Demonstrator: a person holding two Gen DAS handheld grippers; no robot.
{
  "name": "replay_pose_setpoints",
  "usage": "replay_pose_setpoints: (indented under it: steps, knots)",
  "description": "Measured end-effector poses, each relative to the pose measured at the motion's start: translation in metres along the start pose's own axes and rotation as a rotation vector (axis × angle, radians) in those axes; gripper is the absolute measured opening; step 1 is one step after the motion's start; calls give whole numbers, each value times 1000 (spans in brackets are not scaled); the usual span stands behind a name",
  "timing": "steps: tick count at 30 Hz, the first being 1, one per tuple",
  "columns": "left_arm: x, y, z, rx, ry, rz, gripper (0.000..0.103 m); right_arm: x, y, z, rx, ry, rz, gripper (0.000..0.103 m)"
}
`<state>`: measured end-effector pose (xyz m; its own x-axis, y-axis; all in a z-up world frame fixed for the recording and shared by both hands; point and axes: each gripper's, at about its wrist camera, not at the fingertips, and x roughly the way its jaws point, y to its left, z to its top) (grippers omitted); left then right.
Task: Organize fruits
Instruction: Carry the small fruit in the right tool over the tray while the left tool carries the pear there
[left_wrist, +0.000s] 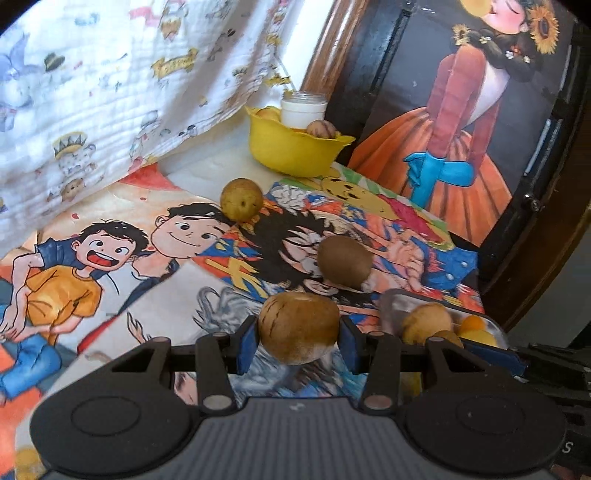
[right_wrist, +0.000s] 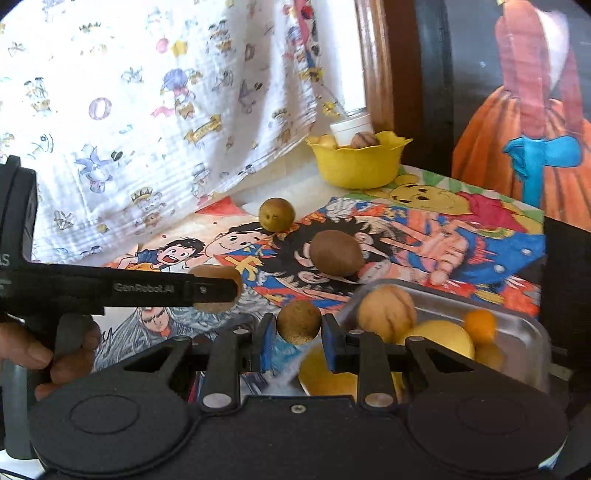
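Both hand-held grippers pinch fruit: left (left_wrist: 298, 338) brown fruit (left_wrist: 298, 328), right (right_wrist: 298, 341) small round fruit (right_wrist: 298, 322).

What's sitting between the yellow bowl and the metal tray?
In the right wrist view, a brown oval fruit lies on the cartoon mat between the yellow bowl and the metal tray.

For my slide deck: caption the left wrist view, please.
Left gripper holds a brown fruit above the poster-covered table, metal tray at right.
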<state>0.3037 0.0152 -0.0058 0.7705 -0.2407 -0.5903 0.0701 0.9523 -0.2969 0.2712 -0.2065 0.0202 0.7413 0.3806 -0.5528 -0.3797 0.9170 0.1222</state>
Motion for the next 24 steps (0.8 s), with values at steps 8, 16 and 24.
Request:
replay_pose_setpoints:
  steps: [8,16,24]
  knots:
    - [-31,-31,-20,-6,-12,-25,50,-44,-22,-20,54,-48,-71,28]
    - [-49,-55,-52,7,25,-65,50,-59,-44,-41,123,-32,-112,28]
    - [-58,-74,-78,64,68,-77,50,-60,-49,-64,134,14,-107,28]
